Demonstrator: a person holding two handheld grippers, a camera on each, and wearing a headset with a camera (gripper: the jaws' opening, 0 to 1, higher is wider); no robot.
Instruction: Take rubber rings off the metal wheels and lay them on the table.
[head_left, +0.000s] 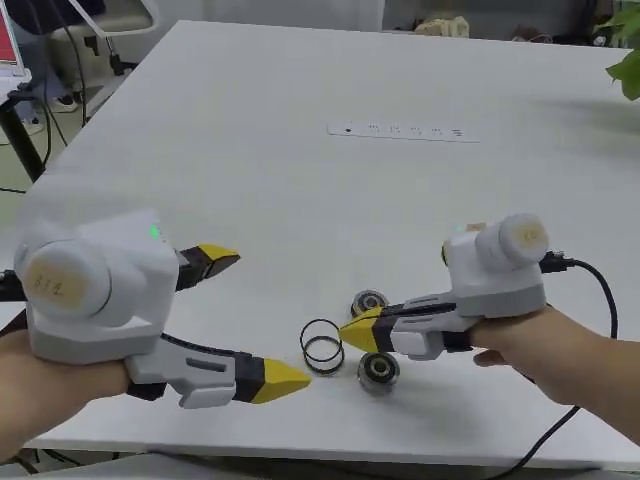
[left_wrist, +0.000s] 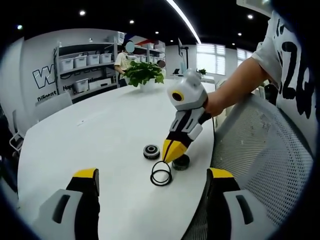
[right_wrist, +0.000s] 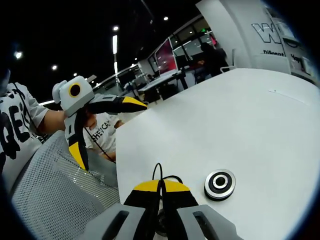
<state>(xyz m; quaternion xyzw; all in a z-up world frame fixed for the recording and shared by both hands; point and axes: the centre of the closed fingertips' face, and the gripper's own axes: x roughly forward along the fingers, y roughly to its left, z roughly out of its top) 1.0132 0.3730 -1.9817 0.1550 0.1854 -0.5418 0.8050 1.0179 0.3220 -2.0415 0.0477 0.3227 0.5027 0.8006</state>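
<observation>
Since thin, light and stretchy by the look, best nipped anywhere along its band: rubber ring (head_left: 322, 346) near worktop's (head_left: 300, 180) front edge, pinched by right gripper (head_left: 350, 327). Left gripper (head_left: 250, 318) spread, empty.

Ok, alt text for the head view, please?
The right gripper, jaws shut, touches its tip to two black rings lying on a white table, with one metal wheel beyond it and another nearer. The left gripper hovers at lower left, jaws wide open.
</observation>
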